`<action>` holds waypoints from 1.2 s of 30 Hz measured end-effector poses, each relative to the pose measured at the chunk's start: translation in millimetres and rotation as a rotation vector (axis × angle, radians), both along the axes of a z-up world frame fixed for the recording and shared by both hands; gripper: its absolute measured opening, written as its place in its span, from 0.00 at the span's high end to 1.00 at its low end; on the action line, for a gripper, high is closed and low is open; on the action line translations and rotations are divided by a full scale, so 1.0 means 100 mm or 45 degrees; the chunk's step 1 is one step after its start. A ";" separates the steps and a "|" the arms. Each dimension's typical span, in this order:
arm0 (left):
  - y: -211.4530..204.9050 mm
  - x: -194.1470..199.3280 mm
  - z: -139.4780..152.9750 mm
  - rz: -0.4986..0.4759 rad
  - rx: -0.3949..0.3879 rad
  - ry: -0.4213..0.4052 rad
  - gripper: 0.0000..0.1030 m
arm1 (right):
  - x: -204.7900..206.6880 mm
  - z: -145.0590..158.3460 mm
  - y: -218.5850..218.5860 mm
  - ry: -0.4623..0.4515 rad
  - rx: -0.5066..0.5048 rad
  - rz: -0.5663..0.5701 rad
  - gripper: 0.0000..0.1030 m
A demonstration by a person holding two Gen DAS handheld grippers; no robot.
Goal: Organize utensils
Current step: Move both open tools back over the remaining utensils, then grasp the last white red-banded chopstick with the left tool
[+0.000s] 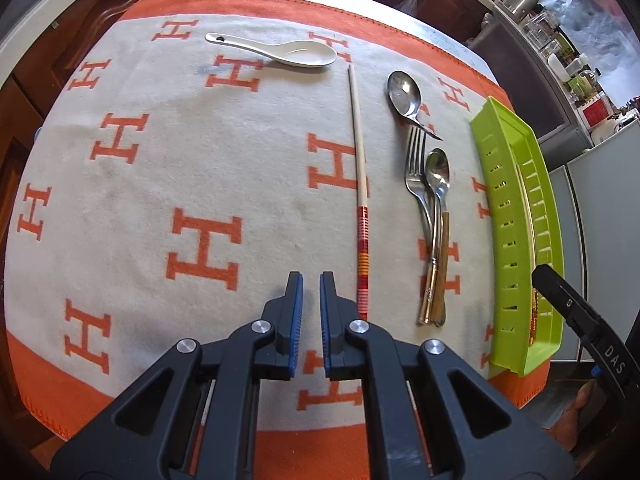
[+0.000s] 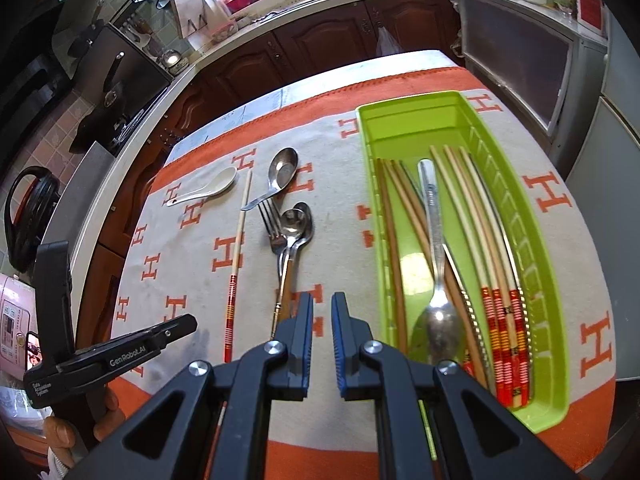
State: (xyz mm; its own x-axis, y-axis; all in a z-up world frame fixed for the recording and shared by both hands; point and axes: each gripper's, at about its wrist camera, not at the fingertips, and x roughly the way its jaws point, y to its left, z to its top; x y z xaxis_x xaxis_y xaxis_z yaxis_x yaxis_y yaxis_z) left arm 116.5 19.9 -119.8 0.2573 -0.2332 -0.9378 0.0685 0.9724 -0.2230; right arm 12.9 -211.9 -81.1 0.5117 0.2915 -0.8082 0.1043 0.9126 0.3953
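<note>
A green slotted tray (image 2: 548, 280) (image 1: 500, 200) lies at the right of the cloth and holds several chopsticks (image 2: 500, 300) and a metal spoon (image 2: 438, 308). On the cloth to its left lie a red-ended chopstick (image 1: 360, 184) (image 2: 236, 264), a fork (image 1: 416, 172) (image 2: 270, 220), two metal spoons (image 1: 404, 94) (image 1: 438, 172) (image 2: 284, 170) (image 2: 298, 222) and a white ceramic spoon (image 1: 280, 50) (image 2: 208, 188). My left gripper (image 1: 311, 280) hovers open and empty just left of the chopstick's red end. My right gripper (image 2: 322, 300) is open and empty between the fork handles and the tray.
An orange-and-cream cloth (image 1: 160, 184) covers the table (image 2: 272, 98). Dark wooden cabinets (image 2: 320, 48) and a cluttered counter stand behind. A grey cabinet (image 2: 520, 64) stands to the right of the table. A hand (image 2: 80, 428) holds the left gripper's body.
</note>
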 end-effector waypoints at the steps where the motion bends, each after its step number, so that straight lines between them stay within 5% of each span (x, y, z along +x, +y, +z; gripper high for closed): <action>1: 0.00 0.03 -0.01 -0.004 -0.001 -0.001 0.96 | 0.03 -0.01 0.03 0.005 -0.001 0.010 0.91; 11: -0.35 0.33 -0.20 -0.107 0.042 0.012 0.90 | 0.24 -0.07 0.23 0.020 -0.005 0.075 0.91; 18: -0.59 0.46 -0.17 -0.143 0.097 -0.034 0.71 | 0.31 -0.13 0.29 0.032 0.002 0.100 0.91; 27: -0.48 0.57 -0.11 -0.053 -0.006 -0.035 0.71 | 0.35 -0.13 0.23 0.022 0.015 0.092 0.91; 36: -0.83 0.57 -0.19 -0.163 0.073 -0.020 0.71 | 0.35 -0.16 0.22 0.031 0.021 0.089 0.91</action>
State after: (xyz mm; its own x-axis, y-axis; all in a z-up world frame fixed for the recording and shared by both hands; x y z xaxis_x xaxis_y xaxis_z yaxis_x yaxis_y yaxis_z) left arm 173.3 -62.9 -138.7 0.2439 -0.2109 -0.9466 0.1956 0.9667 -0.1650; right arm 47.9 -189.8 -97.3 0.4702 0.3393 -0.8147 0.0506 0.9113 0.4087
